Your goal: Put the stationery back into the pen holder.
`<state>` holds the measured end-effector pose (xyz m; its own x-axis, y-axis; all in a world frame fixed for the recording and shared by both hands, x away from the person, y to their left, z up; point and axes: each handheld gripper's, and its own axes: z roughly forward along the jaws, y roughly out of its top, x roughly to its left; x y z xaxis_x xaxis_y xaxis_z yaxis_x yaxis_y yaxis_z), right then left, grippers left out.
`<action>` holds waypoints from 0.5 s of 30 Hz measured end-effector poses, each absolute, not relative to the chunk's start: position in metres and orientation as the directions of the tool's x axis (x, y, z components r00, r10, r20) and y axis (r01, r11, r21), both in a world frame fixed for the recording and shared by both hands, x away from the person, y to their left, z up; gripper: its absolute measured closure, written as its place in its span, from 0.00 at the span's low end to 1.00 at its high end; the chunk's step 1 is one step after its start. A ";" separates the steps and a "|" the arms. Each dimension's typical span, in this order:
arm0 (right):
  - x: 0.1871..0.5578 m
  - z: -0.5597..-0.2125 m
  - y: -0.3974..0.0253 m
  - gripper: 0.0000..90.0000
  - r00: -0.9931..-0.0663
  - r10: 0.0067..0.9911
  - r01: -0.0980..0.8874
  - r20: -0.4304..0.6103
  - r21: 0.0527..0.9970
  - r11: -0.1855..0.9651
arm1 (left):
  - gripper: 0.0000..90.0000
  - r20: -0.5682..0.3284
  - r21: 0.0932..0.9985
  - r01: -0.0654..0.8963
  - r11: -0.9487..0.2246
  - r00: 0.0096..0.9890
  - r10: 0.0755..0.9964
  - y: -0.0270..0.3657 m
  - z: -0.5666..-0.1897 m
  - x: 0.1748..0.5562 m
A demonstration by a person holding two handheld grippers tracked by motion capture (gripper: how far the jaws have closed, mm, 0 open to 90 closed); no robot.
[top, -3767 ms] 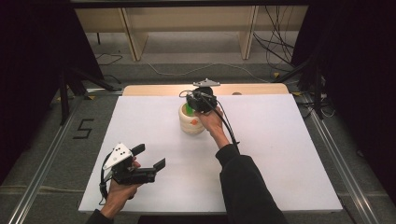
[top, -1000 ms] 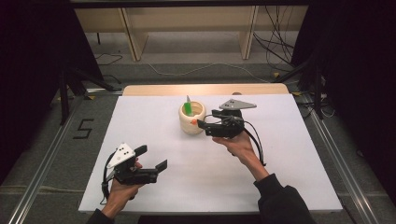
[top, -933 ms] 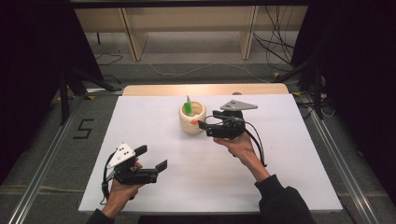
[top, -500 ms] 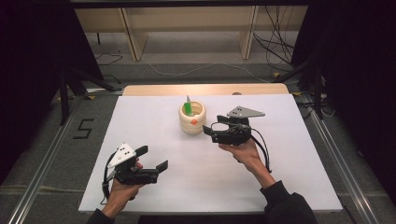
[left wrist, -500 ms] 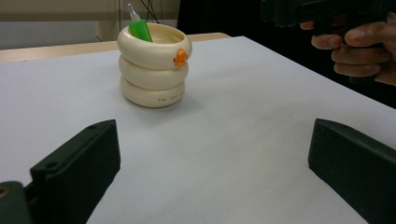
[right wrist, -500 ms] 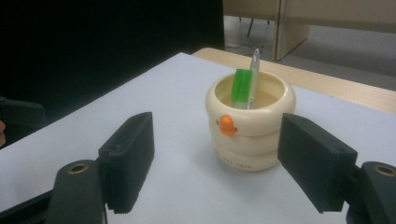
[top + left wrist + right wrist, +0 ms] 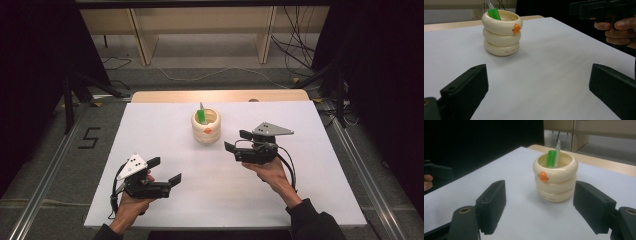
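**Both grippers empty, cream holder standing near the table's far edge**

Nearest the person, the left gripper [image 7: 165,171] is held low over the front left part of the white table [image 7: 310,200]. Its jaws stand wide apart with nothing between them; in the left gripper view only bare white surface lies between the two black jaws. The hand holding it [image 7: 131,205] comes in from the bottom edge of the high view.

Farther in and to the right, the right gripper [image 7: 237,141] is held above the table's middle, its grey three-cornered plate [image 7: 270,130] on top and its cable looping back beside the wrist. Its jaws are also spread and hold nothing. They point toward the cream ring-stacked holder [image 7: 206,127], which stands just beyond the jaw tips, near but apart from them. In the right gripper view the holder [image 7: 555,178] sits upright between the lines of the two jaws, farther off, with a small orange beak-like knob [image 7: 543,176] on its top ring.

Inside the holder stands a green item [image 7: 551,158] together with a slim clear-tipped pen-like stick [image 7: 557,151], both leaning against the far inner wall and rising above the rim.

Beyond the holder, a strip of bare wooden tabletop [image 7: 165,96] runs along the far edge of the white surface.
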<state>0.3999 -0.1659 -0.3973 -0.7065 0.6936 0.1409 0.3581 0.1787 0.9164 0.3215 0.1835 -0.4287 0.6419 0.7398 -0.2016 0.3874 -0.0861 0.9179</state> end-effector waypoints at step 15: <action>0.384 -0.404 -0.179 0.28 -0.718 0.681 0.348 0.142 0.921 0.175 | 0.02 -0.205 0.912 0.398 -0.098 0.651 0.731 0.182 -0.430 0.322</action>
<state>0.3840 -0.1791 -0.4036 -0.7182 0.6813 0.1417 0.3479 0.1752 0.9210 0.3216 0.1820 -0.4296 0.6505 0.7313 -0.2050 0.3976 -0.0980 0.9123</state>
